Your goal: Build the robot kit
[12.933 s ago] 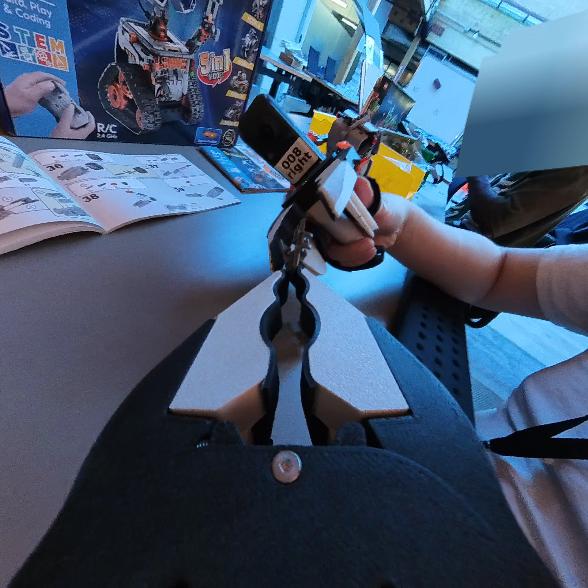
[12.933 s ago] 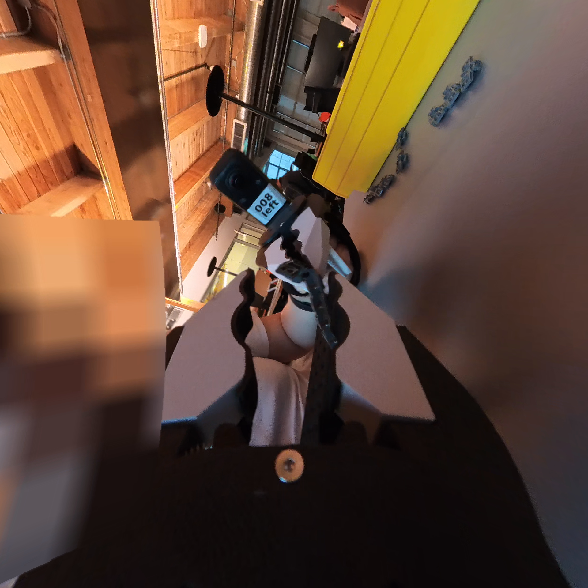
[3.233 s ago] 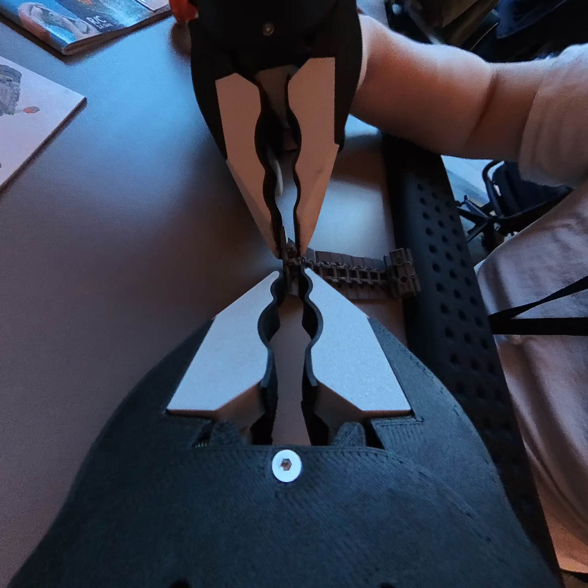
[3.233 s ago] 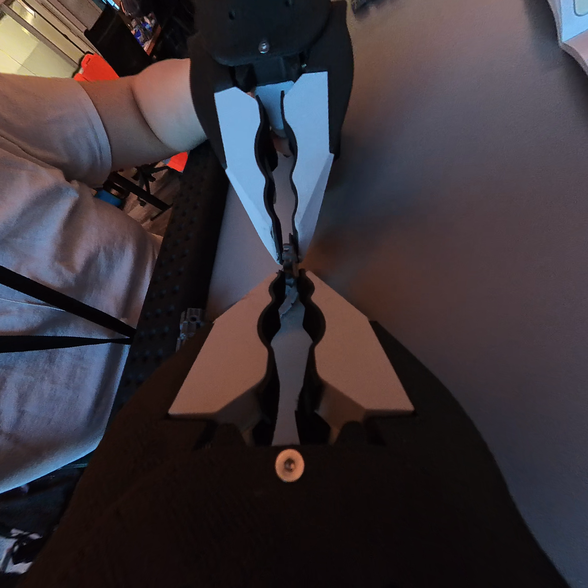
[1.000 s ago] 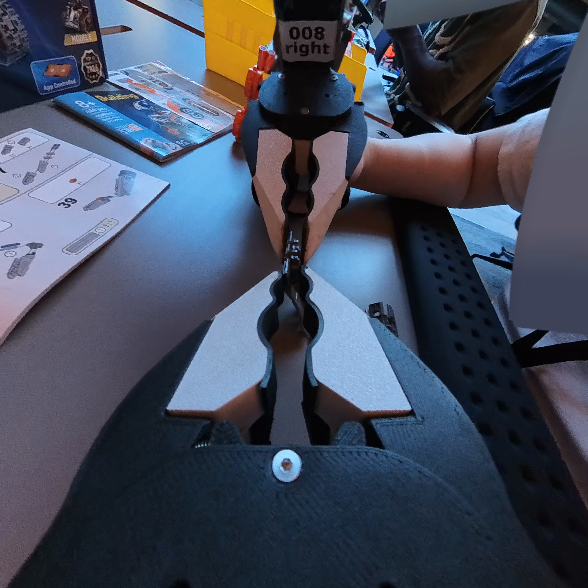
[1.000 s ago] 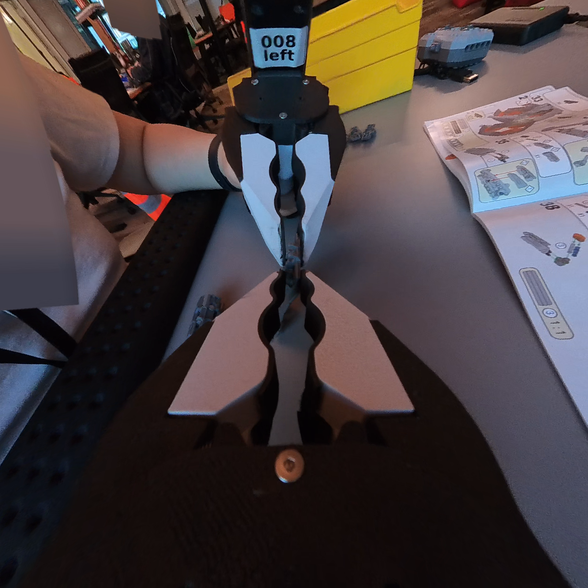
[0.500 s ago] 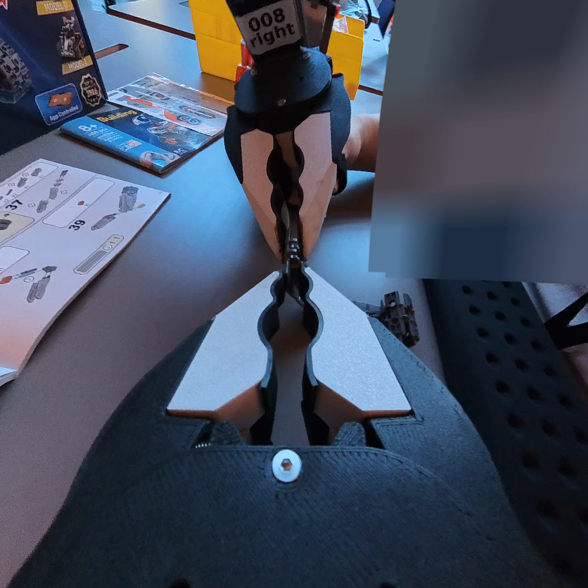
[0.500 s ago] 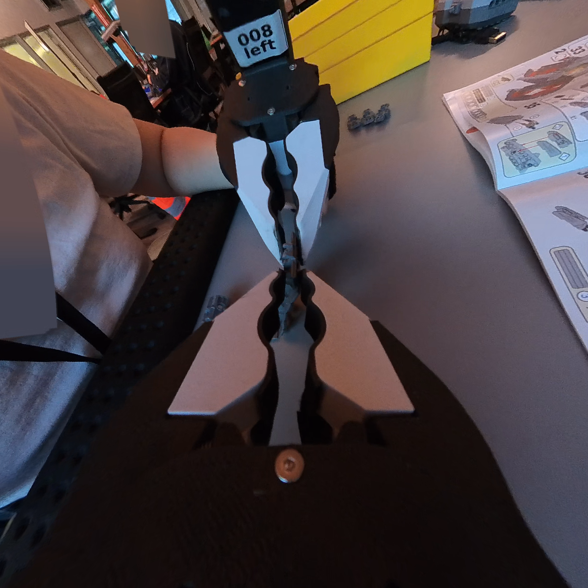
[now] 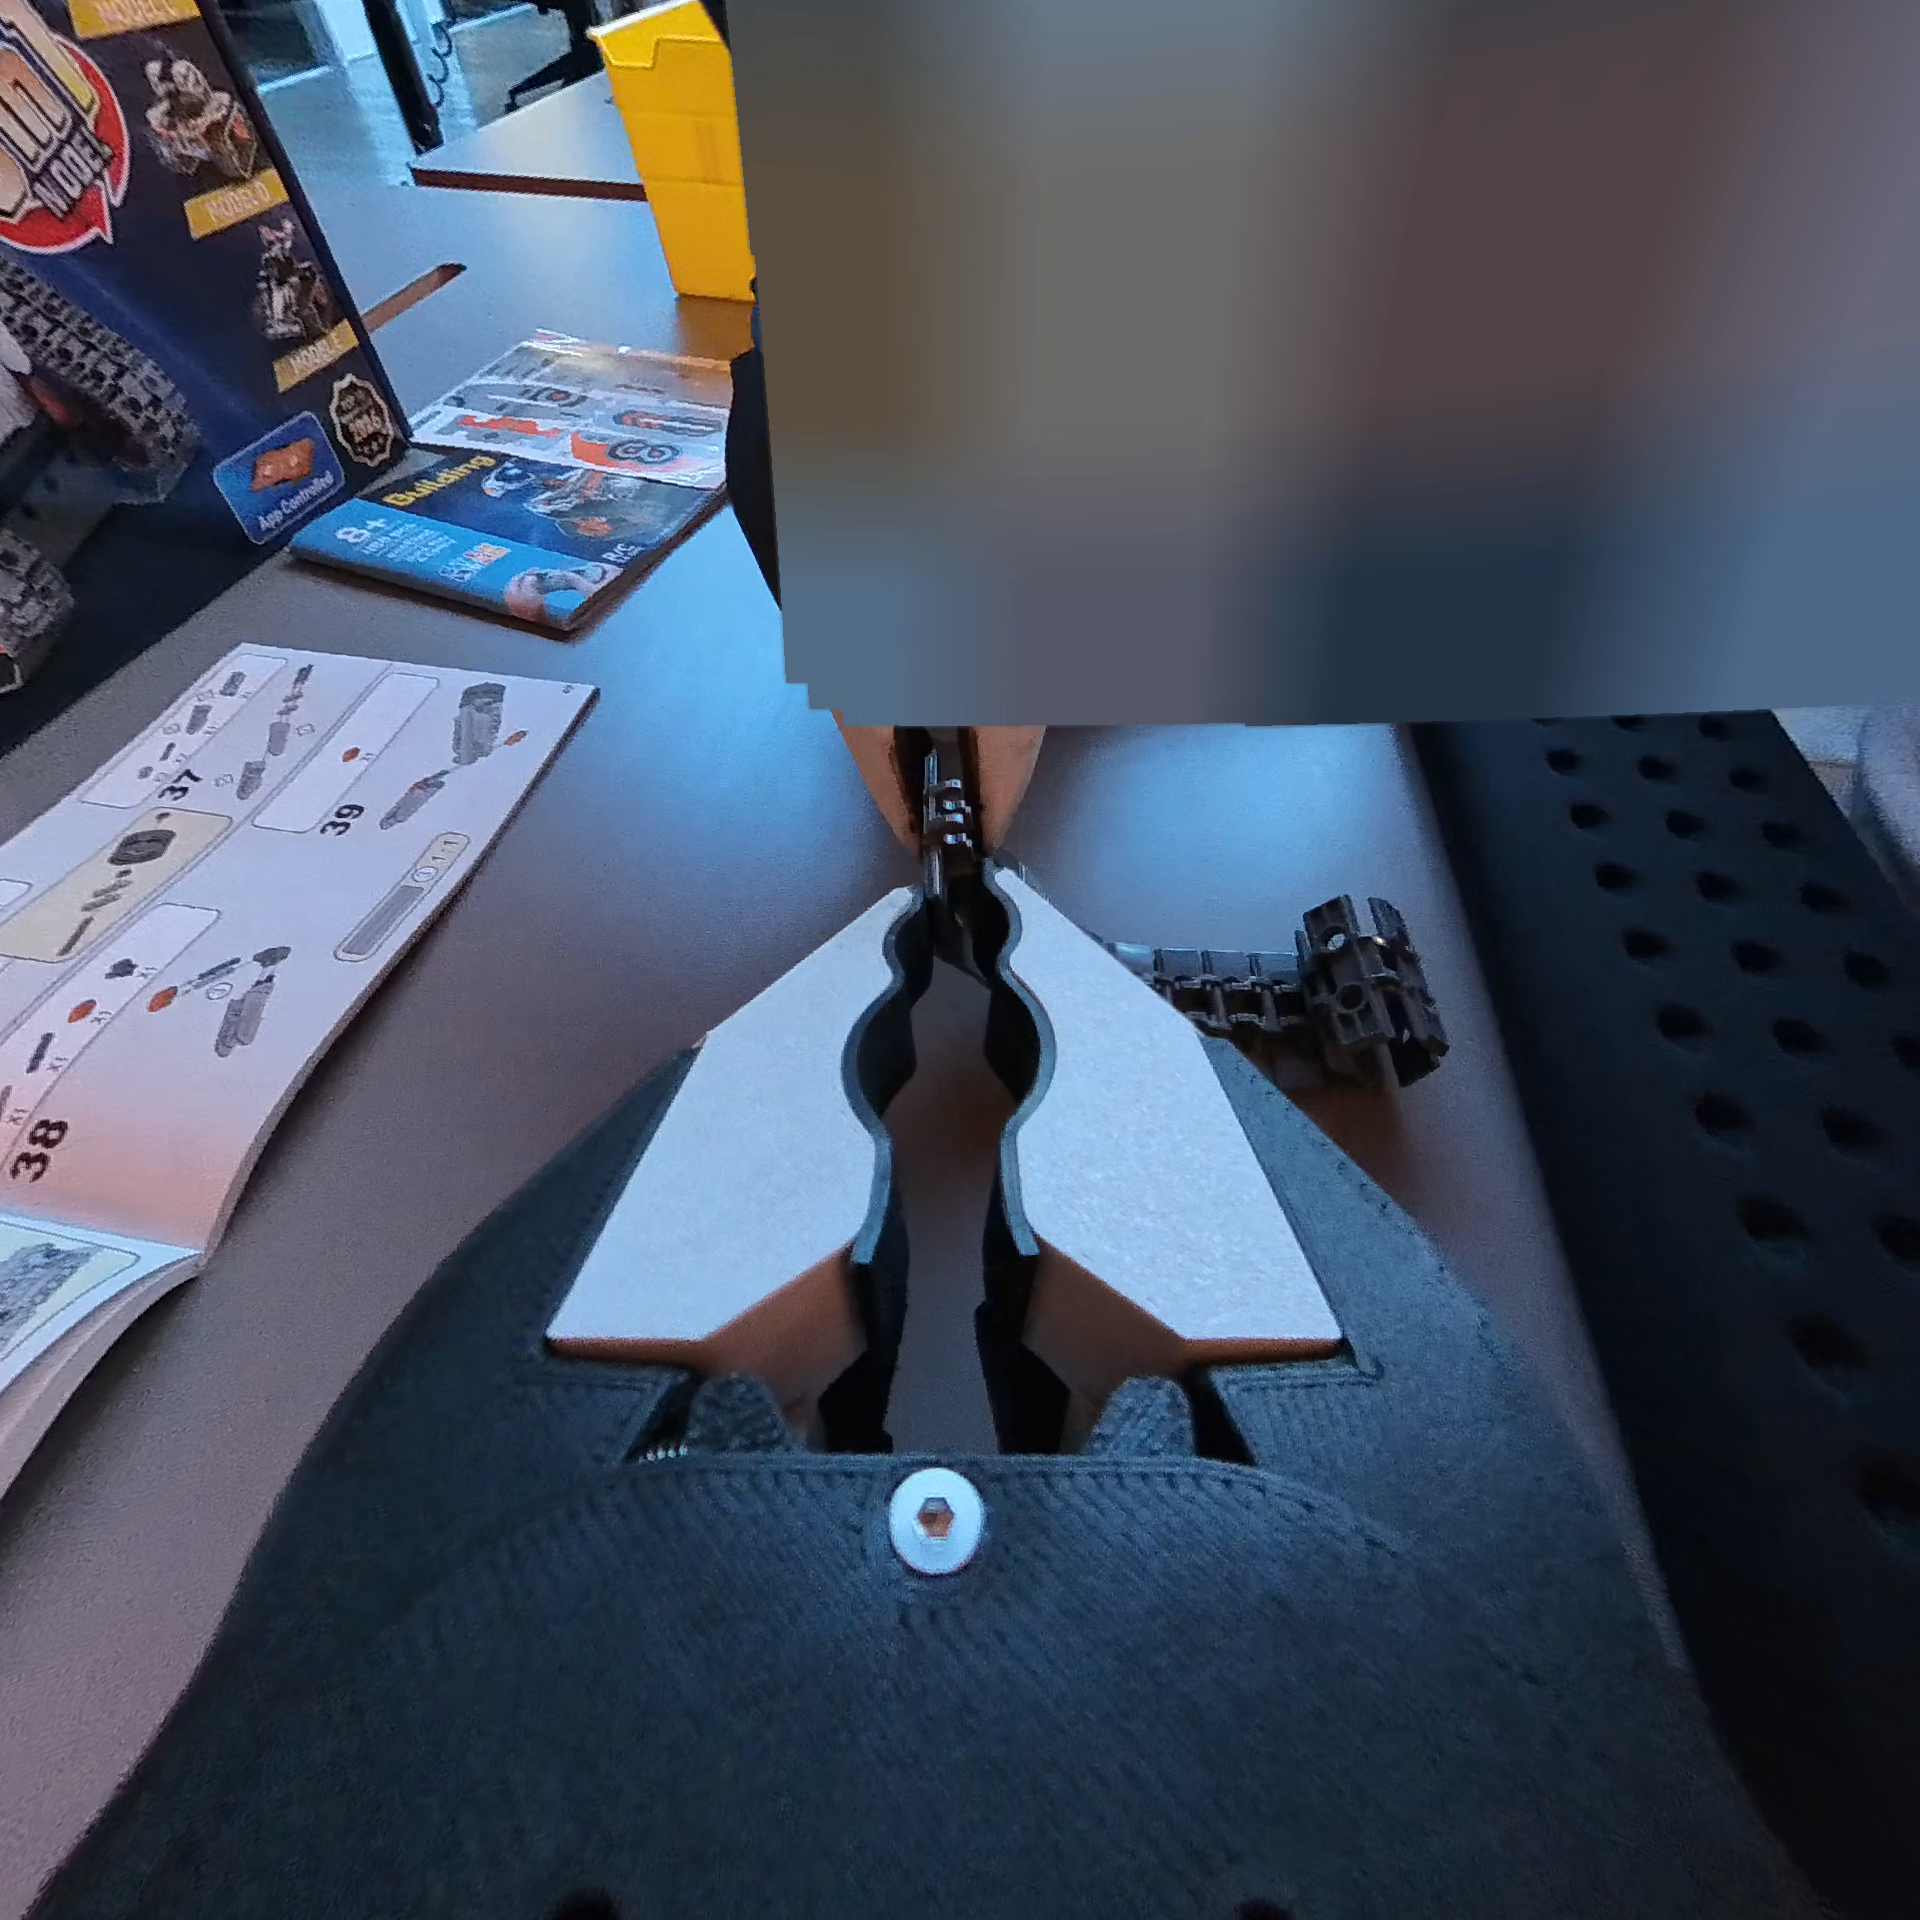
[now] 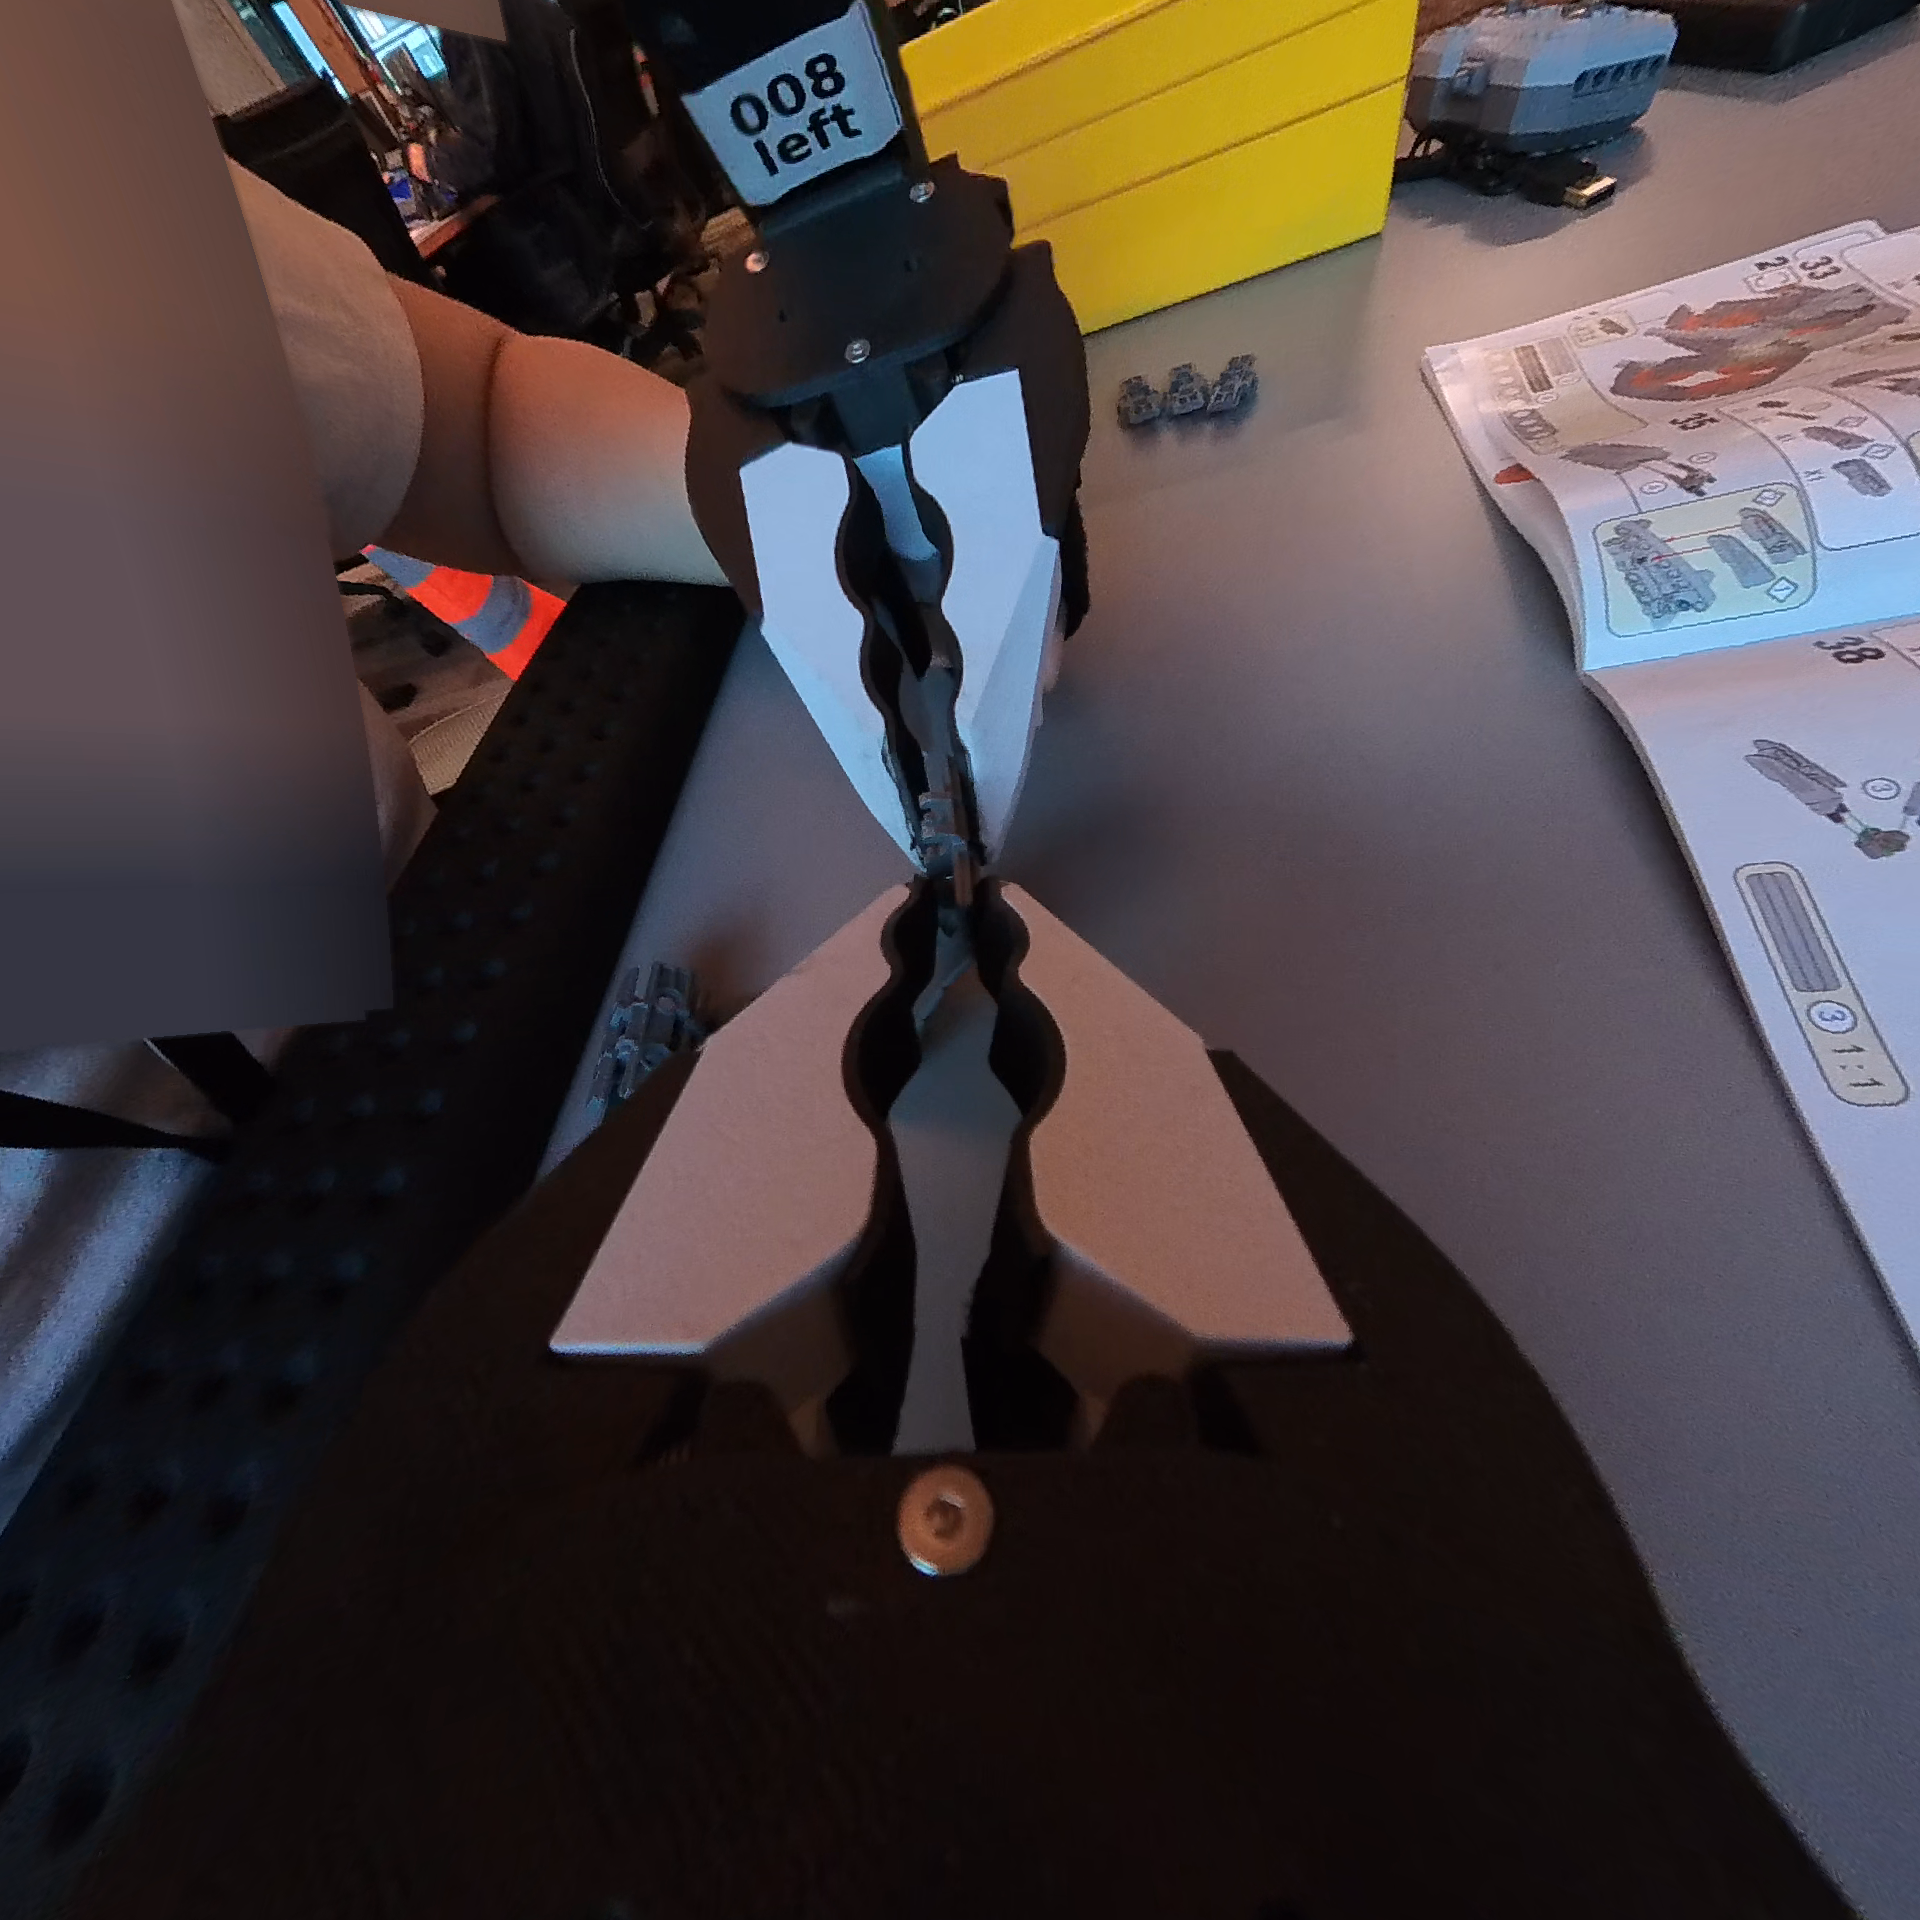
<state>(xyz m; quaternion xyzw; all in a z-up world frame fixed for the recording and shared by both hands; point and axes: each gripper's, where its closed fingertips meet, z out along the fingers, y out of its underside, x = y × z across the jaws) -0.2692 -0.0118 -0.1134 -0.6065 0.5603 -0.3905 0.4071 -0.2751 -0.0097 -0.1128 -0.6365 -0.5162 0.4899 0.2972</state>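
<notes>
We held the left gripper [image 9: 954,883] and the right gripper [image 10: 951,894] tip to tip above the grey table [image 9: 644,894]. Both sets of jaws were closed almost fully, each pinching an end of a short dark chain of toy track links [image 9: 948,821] that bridged the gap between the tips. In the right wrist view the same link piece [image 10: 940,831] sat clamped at the pointed ends of the left gripper's white fingers [image 10: 821,623].

Just right of the left gripper, a longer black track strip [image 9: 1299,997] lay flat on the table near its edge, beside a black perforated panel [image 9: 1704,1039]. An open instruction booklet [image 9: 208,914] lay to the left, with a closed blue manual [image 9: 520,520] and the toy kit's box [image 9: 156,312] beyond it.

From the right wrist view, three small grey track links [image 10: 1190,393] rested in a row near a yellow bin [image 10: 1174,156], and a grey motor block [image 10: 1538,62] sat farther back.
</notes>
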